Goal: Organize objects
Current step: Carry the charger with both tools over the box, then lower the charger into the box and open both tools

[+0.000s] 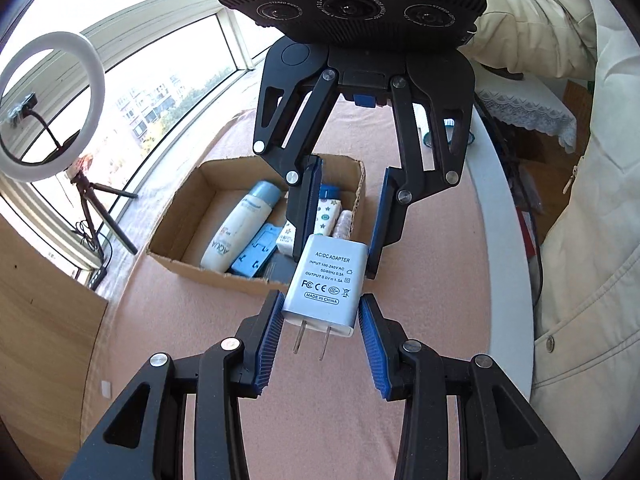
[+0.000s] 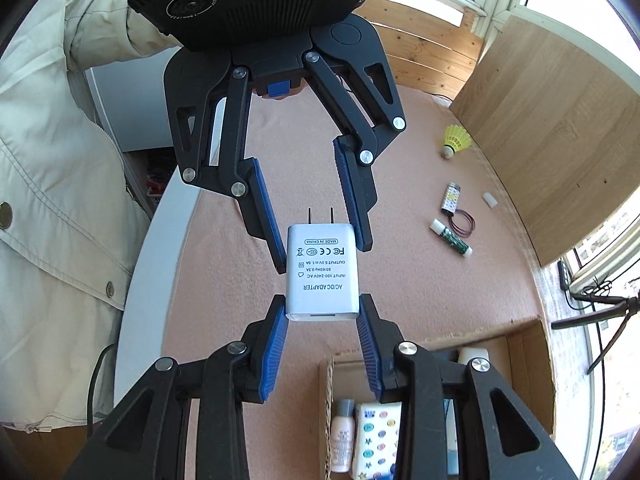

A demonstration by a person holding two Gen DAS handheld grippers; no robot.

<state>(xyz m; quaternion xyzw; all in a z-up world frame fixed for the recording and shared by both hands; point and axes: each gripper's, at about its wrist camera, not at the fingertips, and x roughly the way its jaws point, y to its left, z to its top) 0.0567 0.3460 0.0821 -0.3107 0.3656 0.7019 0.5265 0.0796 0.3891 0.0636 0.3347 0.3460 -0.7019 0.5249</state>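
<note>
Both claws pinch adapter (image 1: 326, 284) above open tabletop (image 2: 224, 160), beside box (image 1: 188, 200)

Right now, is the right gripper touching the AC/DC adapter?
Touching. In the right wrist view, the right gripper has both pads pressed against the sides of the AC/DC adapter.

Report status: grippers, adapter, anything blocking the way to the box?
Left gripper and right gripper both clamp the white adapter, prongs toward left. Adapter held above the pink mat. Cardboard box open, partly filled; no obstruction seen.
</note>
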